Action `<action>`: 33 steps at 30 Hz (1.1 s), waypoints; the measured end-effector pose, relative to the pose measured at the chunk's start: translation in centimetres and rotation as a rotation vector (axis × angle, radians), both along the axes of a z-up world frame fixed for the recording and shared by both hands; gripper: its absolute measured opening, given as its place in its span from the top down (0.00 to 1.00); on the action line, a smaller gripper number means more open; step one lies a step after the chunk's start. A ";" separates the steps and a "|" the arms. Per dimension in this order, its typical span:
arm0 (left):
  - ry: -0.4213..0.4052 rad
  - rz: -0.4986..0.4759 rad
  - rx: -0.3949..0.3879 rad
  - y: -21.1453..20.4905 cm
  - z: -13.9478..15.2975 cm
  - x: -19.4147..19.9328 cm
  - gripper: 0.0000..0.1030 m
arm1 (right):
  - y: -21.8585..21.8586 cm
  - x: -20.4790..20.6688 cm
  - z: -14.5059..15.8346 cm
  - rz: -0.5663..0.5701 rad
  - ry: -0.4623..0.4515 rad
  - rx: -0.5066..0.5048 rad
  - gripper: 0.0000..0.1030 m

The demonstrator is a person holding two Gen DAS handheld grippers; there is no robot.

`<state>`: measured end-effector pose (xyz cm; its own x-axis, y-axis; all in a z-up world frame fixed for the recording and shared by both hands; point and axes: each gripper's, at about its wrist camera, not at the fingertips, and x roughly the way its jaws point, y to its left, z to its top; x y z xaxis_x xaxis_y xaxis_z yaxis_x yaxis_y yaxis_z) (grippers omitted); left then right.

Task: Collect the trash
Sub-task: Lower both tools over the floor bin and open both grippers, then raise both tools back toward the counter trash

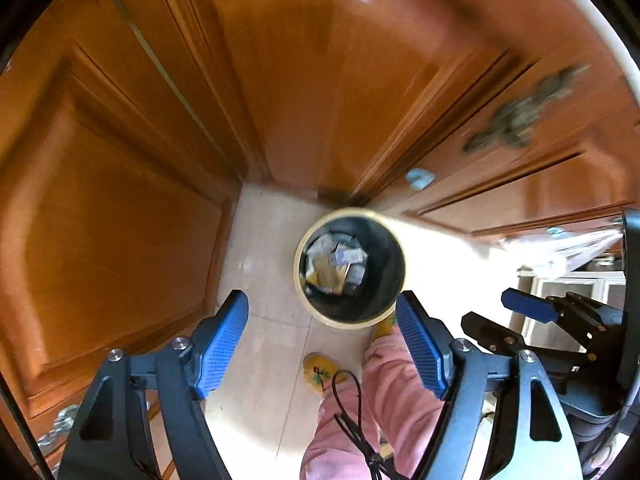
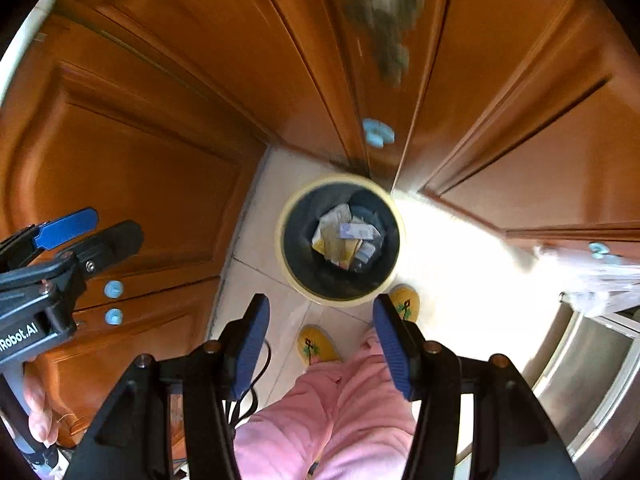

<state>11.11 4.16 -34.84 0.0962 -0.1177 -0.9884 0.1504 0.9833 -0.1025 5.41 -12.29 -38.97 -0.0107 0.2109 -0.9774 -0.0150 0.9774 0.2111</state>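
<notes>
A round trash bin (image 1: 394,248) with a cream rim and dark inside stands on the floor in a corner between wooden doors. Crumpled paper and wrappers (image 1: 334,266) lie in its bottom. The bin also shows in the right wrist view (image 2: 294,236), with the trash (image 2: 346,240) inside. My left gripper (image 1: 322,320) is open and empty, high above the bin. My right gripper (image 2: 320,318) is open and empty too, also above the bin. Each gripper shows in the other's view: the right one (image 1: 504,312) and the left one (image 2: 106,228).
Orange wooden doors and cabinet panels (image 1: 120,200) surround the bin. The person's pink trousers (image 2: 340,412) and yellow slippers (image 2: 316,346) are just below the grippers. A black cable (image 1: 352,416) hangs down. Bright sunlight washes the tile floor (image 2: 452,248) at right. Metal frame (image 2: 592,364) at lower right.
</notes>
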 end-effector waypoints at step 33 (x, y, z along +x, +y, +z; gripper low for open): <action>-0.699 0.015 0.004 0.3 37.9 3.7 0.18 | -0.6 3.8 38.0 -0.172 -0.662 -0.003 0.47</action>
<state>14.82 4.50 3.08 0.7110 -0.1079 -0.6949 0.1664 0.9859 0.0171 9.19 -12.86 -1.01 0.6227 0.1537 -0.7672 0.0158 0.9778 0.2088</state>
